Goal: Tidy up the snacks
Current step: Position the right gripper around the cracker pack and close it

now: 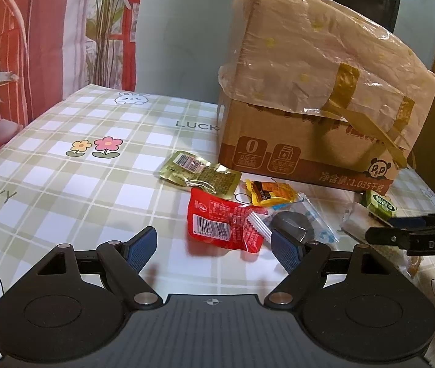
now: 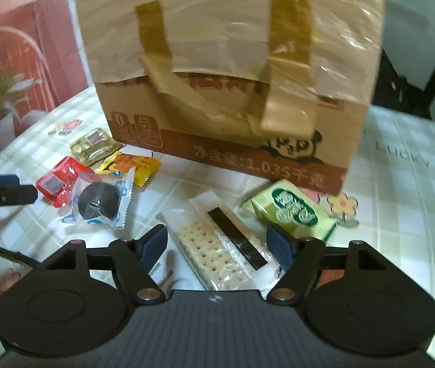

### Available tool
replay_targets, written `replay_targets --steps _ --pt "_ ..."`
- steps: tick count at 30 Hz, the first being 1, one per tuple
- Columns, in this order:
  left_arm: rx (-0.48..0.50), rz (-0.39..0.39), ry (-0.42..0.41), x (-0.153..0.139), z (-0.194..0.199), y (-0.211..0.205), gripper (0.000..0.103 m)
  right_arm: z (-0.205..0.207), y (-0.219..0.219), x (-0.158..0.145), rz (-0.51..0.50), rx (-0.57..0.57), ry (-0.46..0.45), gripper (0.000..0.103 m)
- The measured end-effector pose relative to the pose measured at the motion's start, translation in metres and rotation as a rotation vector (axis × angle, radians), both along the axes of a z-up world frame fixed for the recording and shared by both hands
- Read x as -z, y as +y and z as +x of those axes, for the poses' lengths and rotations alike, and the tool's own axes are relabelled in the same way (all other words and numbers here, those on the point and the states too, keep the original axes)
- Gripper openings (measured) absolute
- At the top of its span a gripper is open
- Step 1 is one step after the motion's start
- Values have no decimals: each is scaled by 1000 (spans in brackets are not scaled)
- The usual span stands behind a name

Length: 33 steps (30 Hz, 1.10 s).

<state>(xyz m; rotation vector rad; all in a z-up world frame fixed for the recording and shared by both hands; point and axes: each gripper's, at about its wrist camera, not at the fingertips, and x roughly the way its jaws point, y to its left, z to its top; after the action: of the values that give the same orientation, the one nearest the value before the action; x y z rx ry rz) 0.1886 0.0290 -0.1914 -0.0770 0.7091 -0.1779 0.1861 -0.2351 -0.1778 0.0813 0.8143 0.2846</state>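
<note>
My left gripper [image 1: 214, 245] is open, its fingers either side of a red snack packet [image 1: 222, 224] on the table. Beside it lie a clear-wrapped dark cookie [image 1: 297, 225], a yellow packet [image 1: 268, 193] and a gold-green packet [image 1: 199, 174]. My right gripper [image 2: 222, 248] is open, straddling a clear-wrapped cracker pack [image 2: 220, 245]. A green boxed snack [image 2: 294, 211] lies just right of it. The cardboard box [image 2: 226, 70], taped and covered in plastic, stands behind the snacks. The red packet [image 2: 59, 184] and the cookie [image 2: 99, 204] also show in the right wrist view.
The table has a green checked cloth [image 1: 64, 159] with bunnies and flowers. A pale chair back [image 1: 180, 46] and a pink floral curtain [image 1: 33, 30] stand behind the table. The right gripper's finger [image 1: 413, 236] shows at the right edge of the left wrist view.
</note>
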Motion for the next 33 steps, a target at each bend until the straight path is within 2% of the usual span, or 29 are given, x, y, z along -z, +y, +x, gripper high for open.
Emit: replay_targets --steps 7,11,13,15,19,23,28,33 --pt "5 -6 0 1 -1 0 83 -14 14 -7 73 -13 38 74" --pt "7 -5 2 1 -1 0 83 -13 32 -6 -52 -48 -15 73" --pt "5 -11 5 2 0 0 83 -10 36 -3 -73 -52 -36 72" --pt "6 -15 5 2 0 1 83 -6 40 3 -110 -48 -48 62" --pt "0 -24 13 4 1 3 83 -11 41 10 -127 -40 -91 62" --pt "5 -38 29 8 5 3 76 -22 37 12 -119 -34 -134 49" --pt "-10 -53 38 12 10 7 74 -27 40 12 -135 -49 -163 49" --pt "-20 -71 52 16 18 9 62 -27 39 12 -121 -57 -168 49"
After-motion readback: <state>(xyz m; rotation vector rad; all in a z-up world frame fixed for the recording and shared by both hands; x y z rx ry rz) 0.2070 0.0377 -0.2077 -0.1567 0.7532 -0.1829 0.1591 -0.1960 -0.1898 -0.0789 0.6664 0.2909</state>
